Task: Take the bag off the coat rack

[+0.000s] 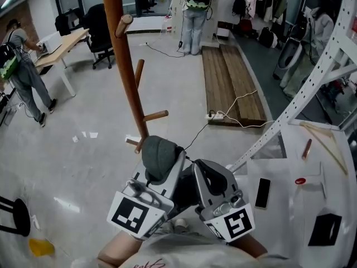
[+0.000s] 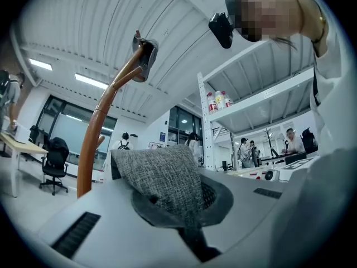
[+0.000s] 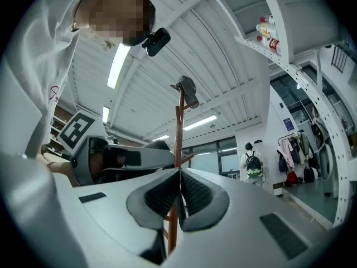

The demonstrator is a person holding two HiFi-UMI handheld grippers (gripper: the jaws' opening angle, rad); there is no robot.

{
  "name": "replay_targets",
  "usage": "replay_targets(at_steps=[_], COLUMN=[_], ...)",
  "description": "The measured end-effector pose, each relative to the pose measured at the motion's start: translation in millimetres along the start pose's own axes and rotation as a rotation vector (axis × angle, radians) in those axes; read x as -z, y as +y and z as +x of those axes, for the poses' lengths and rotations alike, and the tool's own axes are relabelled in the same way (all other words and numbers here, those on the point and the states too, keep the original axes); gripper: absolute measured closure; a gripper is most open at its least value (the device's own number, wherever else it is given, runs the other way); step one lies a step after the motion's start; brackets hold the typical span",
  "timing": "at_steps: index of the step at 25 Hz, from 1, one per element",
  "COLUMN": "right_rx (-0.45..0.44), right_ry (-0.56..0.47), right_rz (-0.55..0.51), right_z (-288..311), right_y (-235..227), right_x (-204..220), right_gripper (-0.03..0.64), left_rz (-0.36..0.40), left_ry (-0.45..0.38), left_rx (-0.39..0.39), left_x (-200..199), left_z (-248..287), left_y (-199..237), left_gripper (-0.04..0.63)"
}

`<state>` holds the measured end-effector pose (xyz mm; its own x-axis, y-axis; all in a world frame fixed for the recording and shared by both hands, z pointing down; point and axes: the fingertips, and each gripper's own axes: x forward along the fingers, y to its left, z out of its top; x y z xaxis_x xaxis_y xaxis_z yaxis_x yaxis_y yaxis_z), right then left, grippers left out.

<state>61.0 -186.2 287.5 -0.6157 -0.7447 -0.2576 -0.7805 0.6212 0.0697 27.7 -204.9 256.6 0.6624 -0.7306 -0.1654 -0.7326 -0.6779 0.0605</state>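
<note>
A brown wooden coat rack [image 1: 125, 66] with short pegs rises at the upper left of the head view. Just in front of its base my left gripper [image 1: 160, 162] is shut on a grey woven fabric bag [image 1: 159, 154]. In the left gripper view the bag [image 2: 162, 177] drapes over the jaws, with the rack pole [image 2: 95, 144] beyond. Close beside it my right gripper [image 1: 205, 173] is shut with nothing in it. In the right gripper view [image 3: 179, 197] the pads meet. A small grey object [image 3: 187, 91] sits at the rack's top; I cannot tell what it is.
A white table [image 1: 290, 205] at the right carries a phone [image 1: 262, 192] and a black object [image 1: 325, 229]. A white perforated shelf frame [image 1: 312, 82] leans across. Wooden planks [image 1: 228, 82] and a cable lie on the floor. People stand far back [image 1: 195, 10] and at the left [image 1: 22, 71].
</note>
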Motion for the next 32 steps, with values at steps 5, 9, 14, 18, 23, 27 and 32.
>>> replay_targets(at_steps=[5, 9, 14, 18, 23, 27, 32], right_rx=[-0.03, -0.039, -0.052, -0.052, -0.03, -0.012, 0.01], right_ry=[-0.008, 0.025, 0.025, 0.02, 0.012, 0.013, 0.007], right_rz=[0.014, 0.03, 0.028, 0.02, 0.01, 0.001, -0.004], right_z=[-5, -15, -17, -22, -33, -46, -66], right_y=[7, 6, 20, 33, 59, 86, 125], right_x=[4, 14, 10, 5, -6, -14, -24], right_gripper=[0.597, 0.597, 0.597, 0.597, 0.597, 0.597, 0.597], left_rz=[-0.008, 0.008, 0.006, 0.017, 0.014, 0.015, 0.01], left_ry=[0.004, 0.006, -0.01, 0.015, 0.005, 0.001, -0.004], left_rx=[-0.051, -0.076, -0.101, -0.098, -0.078, -0.07, -0.091], left_x=[15, 24, 21, 24, 14, 7, 0], left_z=[-22, -34, -49, -66, -96, -124, -158], left_y=[0, -10, -9, -12, -21, -29, -35], left_gripper=[0.581, 0.581, 0.581, 0.581, 0.581, 0.58, 0.581])
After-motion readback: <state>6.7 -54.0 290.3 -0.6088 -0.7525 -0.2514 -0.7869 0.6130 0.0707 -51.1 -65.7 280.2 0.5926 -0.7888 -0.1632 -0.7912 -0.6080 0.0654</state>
